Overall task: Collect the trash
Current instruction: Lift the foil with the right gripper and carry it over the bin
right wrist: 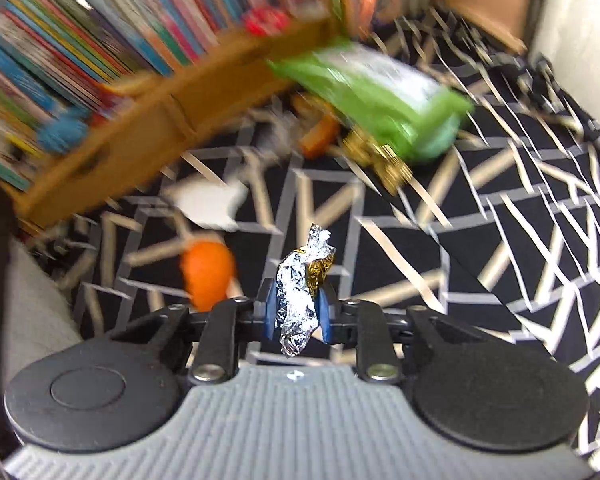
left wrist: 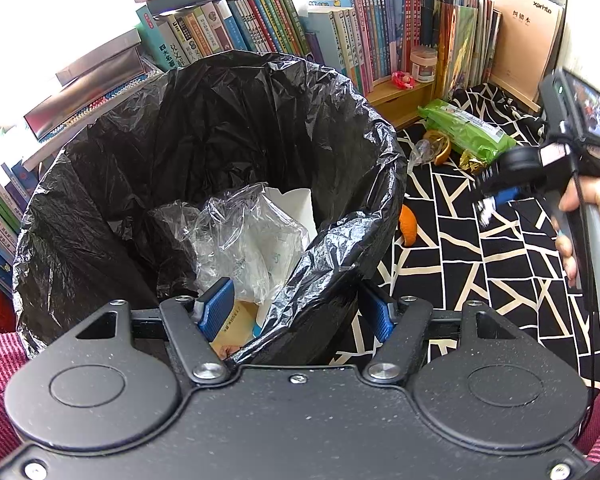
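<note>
A bin lined with a black bag (left wrist: 204,128) fills the left wrist view, with clear plastic (left wrist: 240,240) and a white carton (left wrist: 296,208) inside. My left gripper (left wrist: 300,312) straddles its near rim, one pad inside and one outside, clamped on the wall. To the right, a hand holds my right gripper (left wrist: 486,204) above the patterned cloth. In the right wrist view the right gripper (right wrist: 298,308) is shut on a crumpled silver and gold foil wrapper (right wrist: 300,280), lifted off the cloth.
On the black cloth with pale lines (right wrist: 480,220) lie an orange peel (right wrist: 208,276), a white paper scrap (right wrist: 208,204), a green packet (right wrist: 380,96) and a gold wrapper (right wrist: 384,160). A wooden shelf of books (left wrist: 300,32) runs along the back.
</note>
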